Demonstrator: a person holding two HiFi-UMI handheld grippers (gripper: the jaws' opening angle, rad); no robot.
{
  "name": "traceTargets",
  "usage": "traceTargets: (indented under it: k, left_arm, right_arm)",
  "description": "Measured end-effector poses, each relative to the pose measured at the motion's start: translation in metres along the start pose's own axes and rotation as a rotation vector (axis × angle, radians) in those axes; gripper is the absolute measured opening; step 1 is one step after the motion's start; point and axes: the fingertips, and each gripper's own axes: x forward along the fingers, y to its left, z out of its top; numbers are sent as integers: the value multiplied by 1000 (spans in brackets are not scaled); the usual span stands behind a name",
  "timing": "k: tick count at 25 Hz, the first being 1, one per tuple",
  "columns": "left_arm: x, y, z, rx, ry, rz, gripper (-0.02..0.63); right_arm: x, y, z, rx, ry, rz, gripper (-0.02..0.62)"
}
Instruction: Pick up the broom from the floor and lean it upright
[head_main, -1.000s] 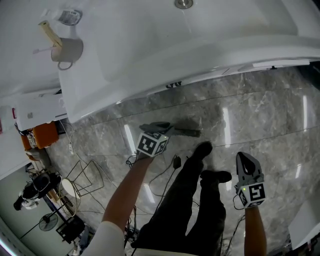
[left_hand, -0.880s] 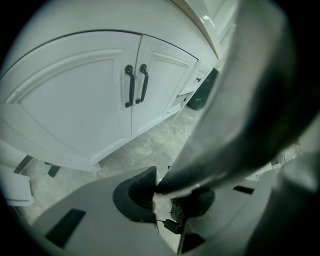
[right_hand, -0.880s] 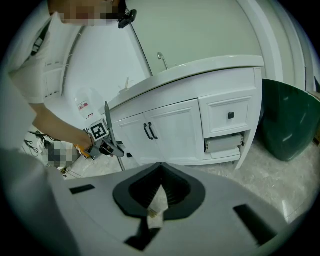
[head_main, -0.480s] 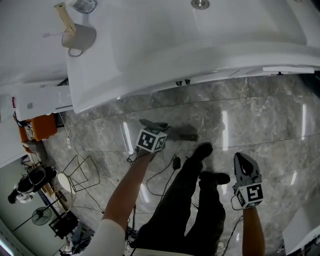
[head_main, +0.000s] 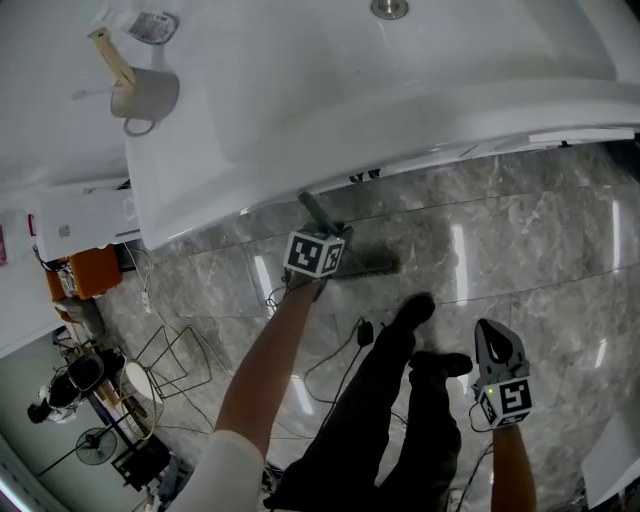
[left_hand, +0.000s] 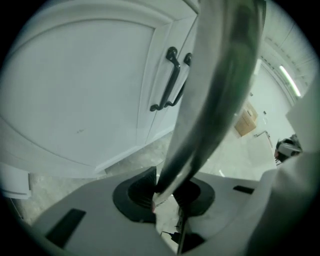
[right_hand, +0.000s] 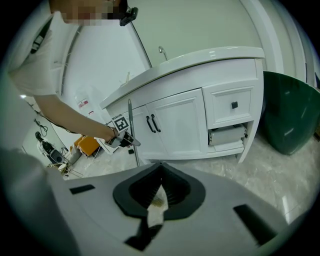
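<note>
Left gripper (left_hand: 167, 192): jaws are closed on the broom (left_hand: 215, 100). The handle is clamped between the pads and runs up and away from them across the left gripper view.

Broom position: in the right gripper view the handle is seen standing almost upright, just in front of the left doors of the white cabinet (right_hand: 172, 125). Its top is at about the height of the cabinet's upper edge. The grip is taken partway up the handle. Contact between handle and cabinet cannot be determined. The handle's lower end is hidden behind the right gripper's body.

Head view: a dark elongated shape is noted on the grey marble floor (head_main: 520, 230) close to the cabinet base, just beside the left gripper's marker cube. It cannot be told whether it is the broom's head or a shadow.

Right gripper (right_hand: 159, 197): jaws are brought together and nothing is held. It is kept low at the person's right side, well apart from the broom.

A dark green bin (right_hand: 290, 115) is seen to the right of the cabinet.
</note>
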Motion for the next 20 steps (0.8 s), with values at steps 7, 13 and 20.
traceTargets:
  k: [7,13,20]
  left_arm:
    - [5,16,15,-12,-65,54,71]
    - [1,25,27,-27,-149,143,72]
    - [-1,27,33,-9,-175,171,140]
  right_arm:
    - [5,-7,-2,17,-6,-13,2]
    - [3,-14,-11,32,-3,-27,2]
    - [3,-12,-12,21,10,-22,2]
